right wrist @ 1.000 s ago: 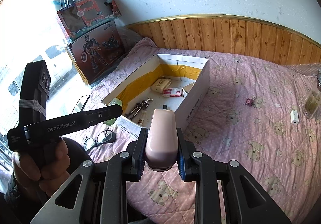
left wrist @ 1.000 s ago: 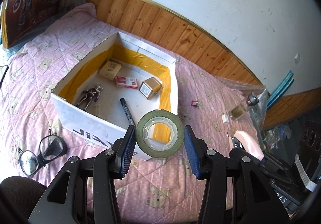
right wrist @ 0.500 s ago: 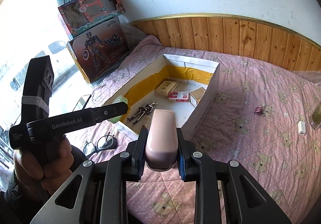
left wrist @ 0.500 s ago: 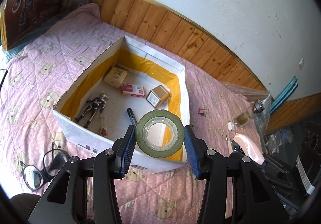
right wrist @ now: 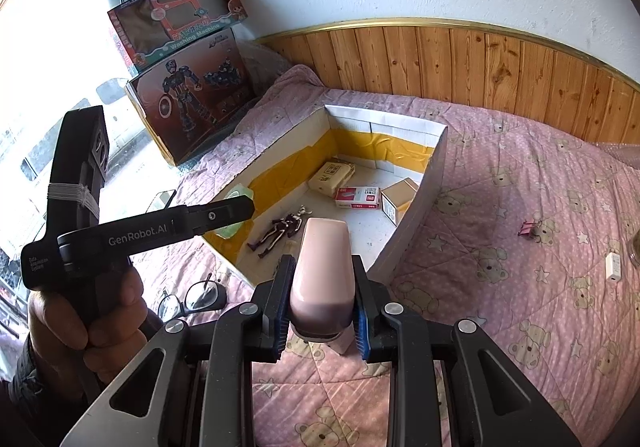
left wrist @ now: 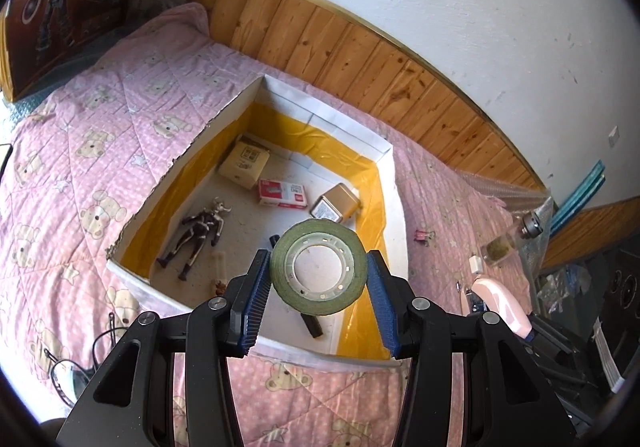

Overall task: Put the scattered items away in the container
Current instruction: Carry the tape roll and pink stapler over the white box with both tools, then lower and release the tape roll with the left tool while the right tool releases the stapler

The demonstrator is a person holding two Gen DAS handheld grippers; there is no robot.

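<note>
Two grippers hang over a pink bear-print quilt [right wrist: 500, 287], each with something clamped. At the far left of the left wrist view, eyeglasses [left wrist: 66, 371] lie on the quilt just outside the open cardboard box [left wrist: 394, 207] with its yellow-taped inner walls. Inside the box lie a dark action figure [left wrist: 198, 233], a tan carton [left wrist: 244, 163], a red-and-white staple box [left wrist: 282, 193], a small gold box [left wrist: 336, 205] and a black marker [left wrist: 310, 323]. Above the box's near half, the left gripper [left wrist: 319, 287] stands fairly wide, its blue pads pressed on a green tape roll [left wrist: 319, 266]. Right of the box, a small pink clip [left wrist: 423, 235] and a glass bottle [left wrist: 508, 243] rest on the quilt. The right gripper [right wrist: 322, 307], narrowly set, pinches a pink stapler [right wrist: 323, 267] before the box's near corner.
</note>
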